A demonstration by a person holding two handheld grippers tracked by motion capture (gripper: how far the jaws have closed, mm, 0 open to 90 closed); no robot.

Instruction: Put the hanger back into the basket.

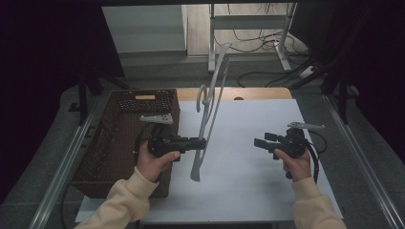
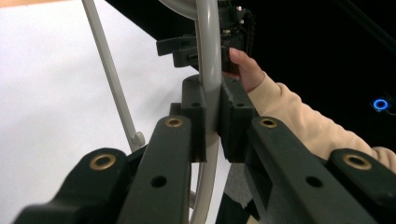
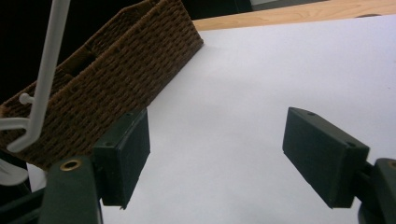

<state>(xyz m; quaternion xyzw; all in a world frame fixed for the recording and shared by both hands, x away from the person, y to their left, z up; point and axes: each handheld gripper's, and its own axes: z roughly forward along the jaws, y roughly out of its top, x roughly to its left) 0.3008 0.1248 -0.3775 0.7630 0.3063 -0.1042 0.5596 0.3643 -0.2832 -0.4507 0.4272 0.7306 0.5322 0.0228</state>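
Clearly the weak point is how the white plastic hanger (image 1: 210,102) is held: the left tool (image 1: 203,142) pinches only one thin arm of it, low down, while most of the hanger stands up and leans away above the white worktop (image 1: 267,191). In the left gripper view the pads (image 2: 196,116) are pressed tight on either side of that arm (image 2: 208,70), yet the bar is smooth and round, so I judge it could swivel in the grip and swing down under its own top-heavy weight. A quick turn toward the basket would make that likelier, and the long upper arm or the hook could catch on the basket's rim.

The right tool (image 1: 263,141) hovers well apart to the right, its jaws spread with nothing between them, as the right gripper view shows over bare worktop. It gives no support now, so a slip would go uncaught.

The brown woven basket (image 1: 126,138) sits at the left edge of the worktop, just beside the left hand (image 1: 154,164). From above, what shows of its inside looks empty, though the near corner is hidden by the hand and tool.
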